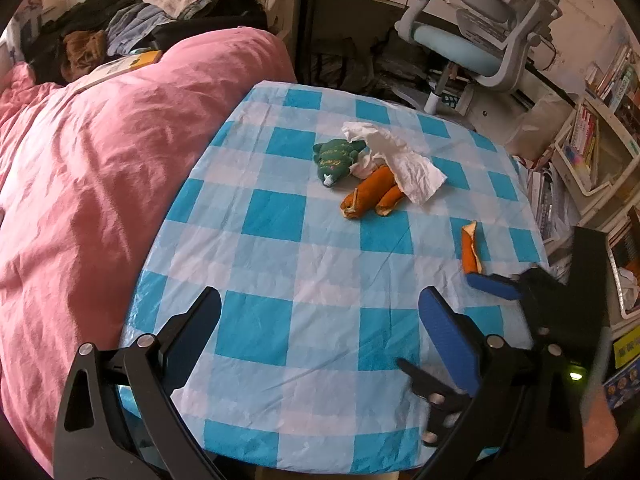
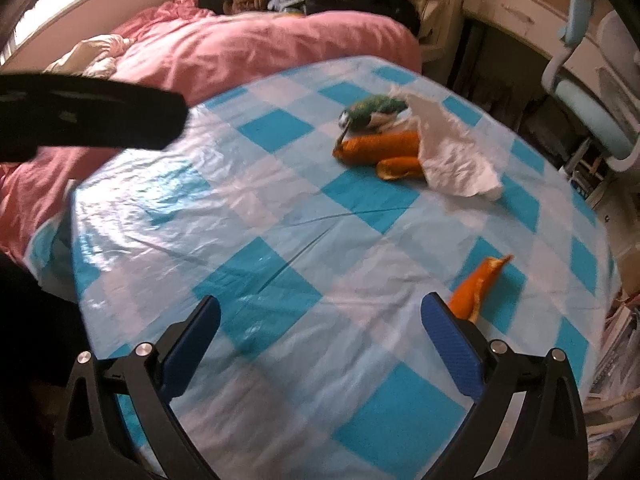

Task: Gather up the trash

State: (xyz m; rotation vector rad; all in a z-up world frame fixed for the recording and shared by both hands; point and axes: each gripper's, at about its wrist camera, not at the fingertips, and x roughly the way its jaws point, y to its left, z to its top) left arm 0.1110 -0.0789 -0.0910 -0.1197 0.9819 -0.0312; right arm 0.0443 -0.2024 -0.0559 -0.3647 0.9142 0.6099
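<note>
The lone orange peel point(image 2: 476, 288) lies at the near right of the checked tablecloth point(image 2: 280, 220), just beside the right gripper point(image 2: 320, 320), whose jaws are spread wide and empty, probably lining up to take it first. The remaining trash, a crumpled tissue point(image 1: 404, 160), larger peels point(image 1: 370, 196) and a green wrapper point(image 1: 336, 158), is heaped at the far centre. The left gripper point(image 1: 320, 320) is released, holding nothing. A pink duvet point(image 1: 100, 152) borders the table's left; an office chair point(image 1: 484, 28) stands far right.

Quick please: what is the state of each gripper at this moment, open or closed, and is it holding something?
Left gripper: open, holding nothing, above the checked tablecloth.
Right gripper: open, holding nothing; an orange peel lies beside its right finger.
</note>
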